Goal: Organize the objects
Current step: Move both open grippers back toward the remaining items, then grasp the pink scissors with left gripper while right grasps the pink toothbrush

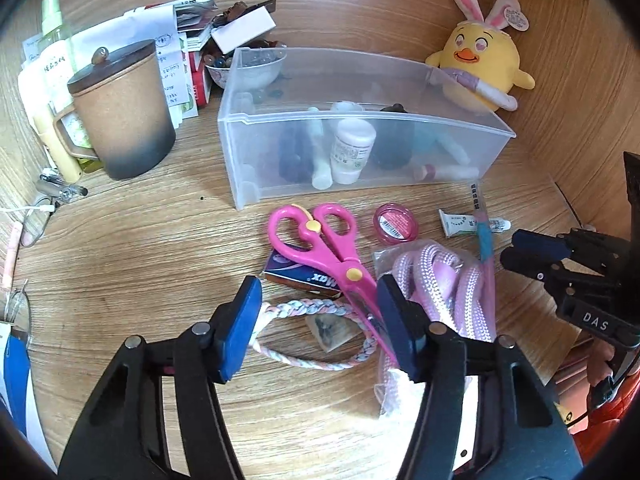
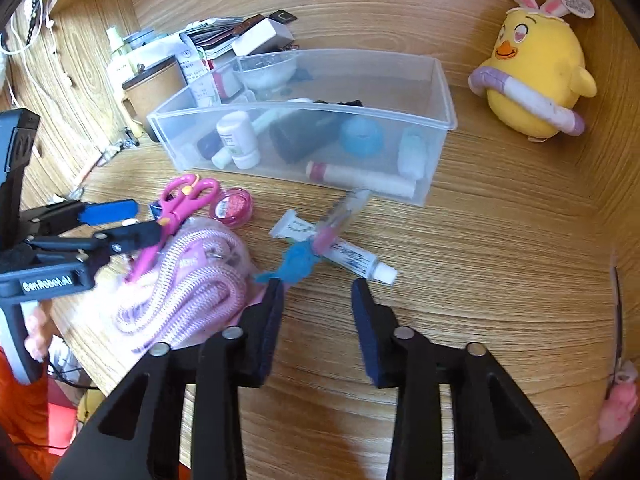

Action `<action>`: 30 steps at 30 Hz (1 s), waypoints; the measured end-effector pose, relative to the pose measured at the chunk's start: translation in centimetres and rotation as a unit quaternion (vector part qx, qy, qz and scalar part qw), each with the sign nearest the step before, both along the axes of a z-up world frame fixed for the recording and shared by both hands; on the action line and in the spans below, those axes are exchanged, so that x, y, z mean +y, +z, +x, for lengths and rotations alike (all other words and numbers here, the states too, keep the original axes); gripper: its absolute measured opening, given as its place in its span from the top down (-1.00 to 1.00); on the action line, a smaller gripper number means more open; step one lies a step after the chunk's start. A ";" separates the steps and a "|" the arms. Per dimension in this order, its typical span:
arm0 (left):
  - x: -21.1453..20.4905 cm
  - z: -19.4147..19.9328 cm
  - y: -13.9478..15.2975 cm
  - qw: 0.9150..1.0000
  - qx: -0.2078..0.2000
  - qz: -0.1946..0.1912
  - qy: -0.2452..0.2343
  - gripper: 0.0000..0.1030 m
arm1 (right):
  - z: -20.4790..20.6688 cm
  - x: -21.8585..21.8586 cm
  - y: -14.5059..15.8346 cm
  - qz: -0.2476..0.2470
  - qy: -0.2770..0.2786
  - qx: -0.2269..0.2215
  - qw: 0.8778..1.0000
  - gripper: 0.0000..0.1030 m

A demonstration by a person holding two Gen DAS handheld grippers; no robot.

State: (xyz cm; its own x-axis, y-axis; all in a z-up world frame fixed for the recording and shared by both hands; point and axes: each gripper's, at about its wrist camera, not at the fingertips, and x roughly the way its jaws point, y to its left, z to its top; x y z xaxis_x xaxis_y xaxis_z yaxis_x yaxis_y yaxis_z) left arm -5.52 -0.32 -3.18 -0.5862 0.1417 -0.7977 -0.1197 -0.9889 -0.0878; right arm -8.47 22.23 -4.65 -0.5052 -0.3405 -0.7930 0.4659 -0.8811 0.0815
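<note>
A clear plastic bin (image 1: 360, 148) (image 2: 440, 92) holds several small bottles and tubes. In front of it lie pink scissors (image 1: 320, 248) (image 2: 180, 204), a small blue box (image 1: 304, 276), a pink round tin (image 1: 396, 224) (image 2: 232, 208), a white tube (image 1: 472, 224) (image 2: 352, 256), a blue-pink pen (image 1: 484, 236) (image 2: 320, 240), a bagged pink rope (image 1: 452, 292) (image 2: 192, 288) and a braided loop (image 1: 312, 332). My left gripper (image 1: 316, 320) (image 2: 120, 220) is open over the scissor blades and braided loop. My right gripper (image 2: 316, 320) (image 1: 516, 248) is open and empty near the tube.
A brown lidded mug (image 1: 124, 112) (image 2: 152, 84), papers and a white bowl (image 1: 248, 68) stand left of and behind the bin. A yellow plush chick (image 1: 480, 60) (image 2: 536, 76) sits at the back right. Glasses (image 1: 36, 220) lie at the left edge. Wooden walls enclose the desk.
</note>
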 end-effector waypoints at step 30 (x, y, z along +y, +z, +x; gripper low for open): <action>-0.8 0.1 -0.6 0.999 -0.031 0.006 0.011 0.40 | -1.9 -1.4 -1.0 -0.082 0.002 -0.060 0.995 0.52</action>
State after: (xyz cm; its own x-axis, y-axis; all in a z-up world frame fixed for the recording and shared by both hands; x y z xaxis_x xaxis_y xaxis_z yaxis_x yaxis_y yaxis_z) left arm -5.39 -1.11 -3.73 -0.5391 0.1392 -0.8307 -0.0927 -0.9901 -0.1058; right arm -10.38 20.82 -5.63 -0.4088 -0.4713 -0.7815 0.4474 -0.8499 0.2785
